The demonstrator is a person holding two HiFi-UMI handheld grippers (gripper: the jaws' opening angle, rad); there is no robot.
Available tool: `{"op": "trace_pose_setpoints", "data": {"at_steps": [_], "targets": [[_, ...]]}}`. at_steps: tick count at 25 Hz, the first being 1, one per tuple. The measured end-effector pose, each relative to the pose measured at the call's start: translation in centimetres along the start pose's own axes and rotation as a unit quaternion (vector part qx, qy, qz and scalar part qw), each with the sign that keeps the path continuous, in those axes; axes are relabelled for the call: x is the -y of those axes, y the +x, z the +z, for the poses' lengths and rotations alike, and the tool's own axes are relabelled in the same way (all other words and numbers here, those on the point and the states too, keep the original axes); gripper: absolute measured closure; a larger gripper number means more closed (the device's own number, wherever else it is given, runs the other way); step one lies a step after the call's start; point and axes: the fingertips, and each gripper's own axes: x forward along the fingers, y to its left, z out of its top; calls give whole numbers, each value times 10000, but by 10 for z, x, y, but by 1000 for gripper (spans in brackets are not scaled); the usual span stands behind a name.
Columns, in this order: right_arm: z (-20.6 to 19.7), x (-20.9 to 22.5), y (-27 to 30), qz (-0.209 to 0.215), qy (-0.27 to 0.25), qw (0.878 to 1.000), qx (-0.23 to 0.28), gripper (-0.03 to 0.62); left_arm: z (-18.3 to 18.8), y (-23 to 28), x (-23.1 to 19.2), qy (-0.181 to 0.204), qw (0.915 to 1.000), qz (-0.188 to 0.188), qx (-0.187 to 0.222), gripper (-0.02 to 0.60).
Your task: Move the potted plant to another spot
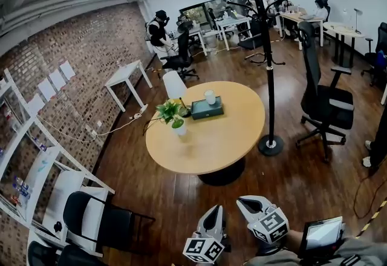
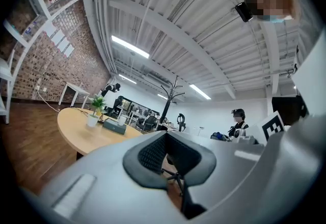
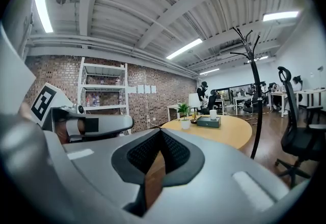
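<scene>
On round table [image 1: 230, 138], potted plant [image 1: 174, 118] upright; L gripper [image 1: 216, 208], R gripper [image 1: 244, 201] closed, empty.

The potted plant [image 1: 172, 115] stands on the round table [image 1: 230, 144], near the table's left edge. Just right of it on the table lies a flat box [image 1: 207, 109], with a cup [image 1: 210, 97] at its far edge (towards the table's back). A chair [image 1: 174, 84] stands behind the table, a coat stand [image 1: 266, 47] just right of it and an office chair [image 1: 326, 101] further right. A small table [image 1: 124, 74] stands behind and left. The left gripper [image 1: 216, 208] and right gripper [image 1: 242, 201] are before the table, side by side.
</scene>
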Motion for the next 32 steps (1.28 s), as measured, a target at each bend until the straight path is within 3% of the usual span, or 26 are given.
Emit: {"op": "trace_pose_setpoints", "data": {"at_steps": [9, 17, 22, 32], "targets": [[22, 78, 68, 246, 22, 9996, 110, 588, 14, 105, -36, 113, 9999, 92, 77, 581], [39, 154, 114, 524, 47, 9986, 82, 588, 19, 191, -60, 135, 9991, 398, 100, 581], [37, 184, 138, 669, 107, 9977, 37, 588, 16, 221, -79, 113, 9980, 609, 102, 581], [28, 213, 199, 684, 151, 9975, -124, 588, 14, 261, -135, 10, 9976, 684, 100, 581]]}}
